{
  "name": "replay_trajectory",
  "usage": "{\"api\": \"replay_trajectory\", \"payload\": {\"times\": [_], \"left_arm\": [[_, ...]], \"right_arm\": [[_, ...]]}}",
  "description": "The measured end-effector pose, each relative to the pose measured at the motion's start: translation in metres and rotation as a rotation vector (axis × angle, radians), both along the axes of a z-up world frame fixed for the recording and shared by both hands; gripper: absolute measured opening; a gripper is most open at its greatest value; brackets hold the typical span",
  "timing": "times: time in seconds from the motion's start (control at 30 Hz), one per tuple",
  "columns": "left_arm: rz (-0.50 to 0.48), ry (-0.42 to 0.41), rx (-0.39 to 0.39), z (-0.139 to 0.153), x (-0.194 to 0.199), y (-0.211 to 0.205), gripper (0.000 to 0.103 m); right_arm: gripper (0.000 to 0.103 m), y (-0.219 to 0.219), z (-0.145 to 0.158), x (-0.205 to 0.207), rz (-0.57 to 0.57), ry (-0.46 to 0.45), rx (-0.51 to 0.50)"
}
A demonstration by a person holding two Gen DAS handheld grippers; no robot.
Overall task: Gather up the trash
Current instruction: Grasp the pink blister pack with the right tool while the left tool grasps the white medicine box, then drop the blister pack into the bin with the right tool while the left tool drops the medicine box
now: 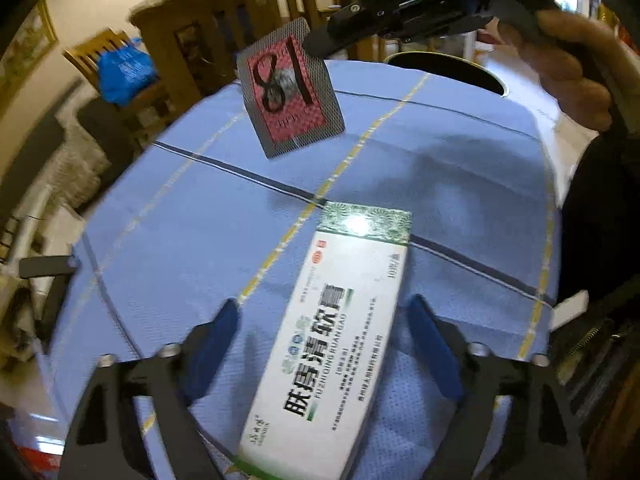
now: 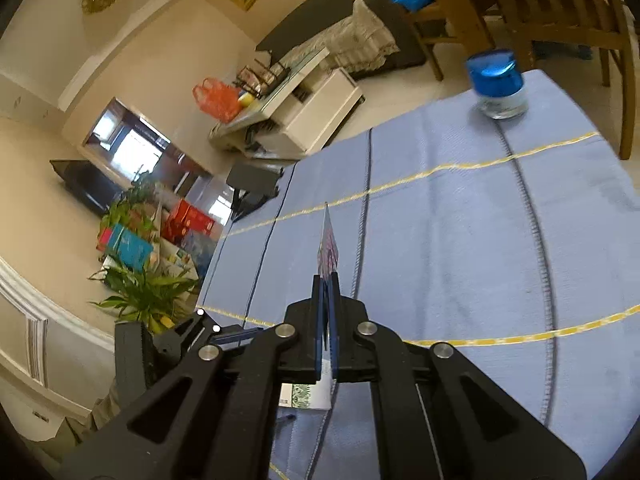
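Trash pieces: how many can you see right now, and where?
3. A card pinched in the shut right gripper above the table; a white-green box between the left gripper's open jaws; a blue-lidded jar at the tablecloth's far corner. Others may be hidden.

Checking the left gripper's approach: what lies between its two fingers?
In the left wrist view, the white and green medicine box lies flat on the blue tablecloth between the left gripper's open fingers; neither pad touches it.

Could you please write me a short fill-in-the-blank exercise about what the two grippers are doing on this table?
1. The right gripper is shut on a red ____.
2. The white and green box lies between the open fingers of the ____ gripper.
3. The jar on the tablecloth has a ____ lid.

Missing words: card; left; blue
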State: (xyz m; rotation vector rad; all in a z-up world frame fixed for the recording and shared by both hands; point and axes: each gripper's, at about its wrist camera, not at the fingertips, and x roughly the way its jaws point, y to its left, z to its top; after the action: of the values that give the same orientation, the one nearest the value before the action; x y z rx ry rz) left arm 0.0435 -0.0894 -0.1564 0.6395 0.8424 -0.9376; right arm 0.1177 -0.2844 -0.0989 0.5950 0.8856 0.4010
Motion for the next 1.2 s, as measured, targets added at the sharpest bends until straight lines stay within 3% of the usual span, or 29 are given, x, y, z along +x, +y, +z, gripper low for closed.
{"api": "replay_trajectory", "payload": {"times": [0.03, 0.13, 0.23, 0.33, 0.47, 0.6, 0.77, 1.0, 1.2], "left_arm": [[0.006, 0.017, -0.008, 0.001, 0.002, 0.001, 0.053], [0.095, -0.037, 0.014, -0.001, 0.013, 0.005, 0.050], [0.304, -0.099, 0.032, 0.001, 0.026, 0.015, 0.049], [0.519, -0.051, -0.076, 0.015, 0.047, 0.031, 0.049], [0.674, -0.026, -0.193, 0.035, 0.057, 0.037, 0.049], [0.668, -0.013, -0.249, 0.046, 0.055, 0.006, 0.049], [0.577, 0.005, -0.283, 0.054, 0.049, -0.054, 0.049], [0.454, 0.062, -0.393, 0.075, 0.047, -0.115, 0.048], [0.350, 0.033, -0.409, 0.096, 0.032, -0.178, 0.048]], "right_arm": [[0.003, -0.003, 0.000, 0.000, -0.005, -0.001, 0.001], [0.003, -0.014, 0.000, -0.002, -0.025, -0.003, 0.013], [0.003, -0.021, 0.004, -0.004, -0.041, -0.019, 0.024], [0.003, -0.032, 0.007, -0.006, -0.066, -0.034, 0.038], [0.003, -0.050, 0.010, -0.009, -0.115, -0.046, 0.067], [0.003, -0.082, 0.019, -0.021, -0.181, -0.073, 0.079], [0.003, -0.138, 0.031, -0.048, -0.312, -0.099, 0.023], [0.003, -0.235, 0.030, -0.105, -0.590, -0.087, -0.077], [0.003, -0.295, 0.021, -0.144, -0.784, -0.061, -0.152]]}}
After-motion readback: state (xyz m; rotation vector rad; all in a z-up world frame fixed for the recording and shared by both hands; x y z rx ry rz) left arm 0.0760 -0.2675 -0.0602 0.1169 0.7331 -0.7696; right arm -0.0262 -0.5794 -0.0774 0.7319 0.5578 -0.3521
